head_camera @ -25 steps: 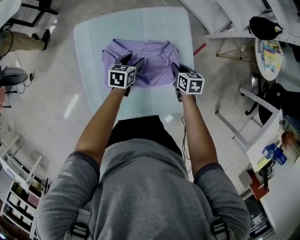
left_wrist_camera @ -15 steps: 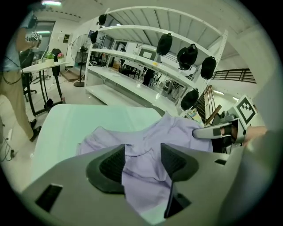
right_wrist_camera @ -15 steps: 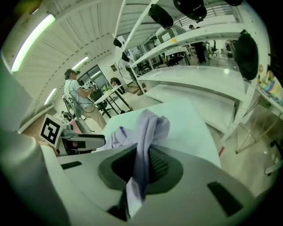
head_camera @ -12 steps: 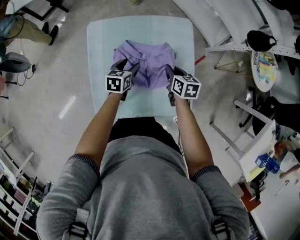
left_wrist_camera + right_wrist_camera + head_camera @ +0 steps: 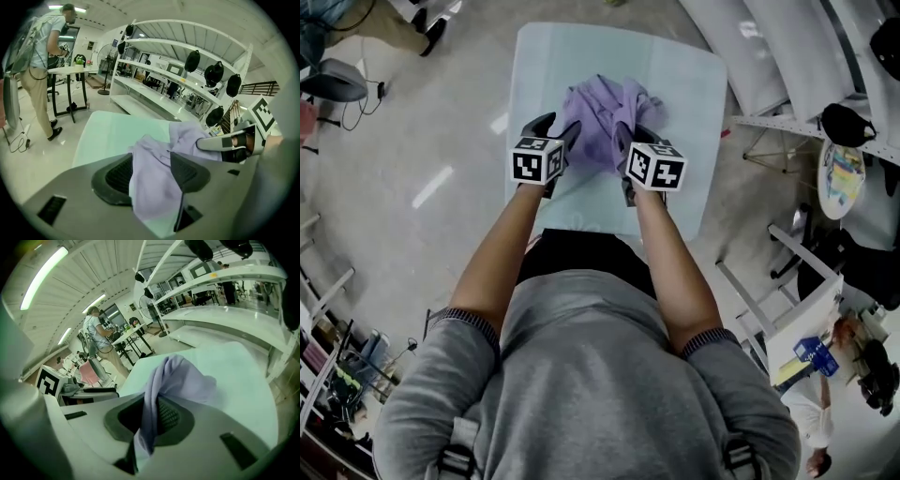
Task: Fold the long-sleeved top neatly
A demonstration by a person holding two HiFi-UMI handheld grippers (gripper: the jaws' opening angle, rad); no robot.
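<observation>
Drawn closer together, the left gripper, jaws wide on a thick fold, and right gripper, pinching thin cloth, bunch the lilac long-sleeved fabric top on the pale green counter, risking creases.

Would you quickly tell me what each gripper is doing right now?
Left gripper: closed on a thick bunch of the purple top.
Right gripper: closed on a thin fold of the same top.

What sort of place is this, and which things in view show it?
Probably a workshop or lab hall rather than a home: long white shelving racks hung with dark gear, a person standing at a workbench, and a pale table holding the purple top.
</observation>
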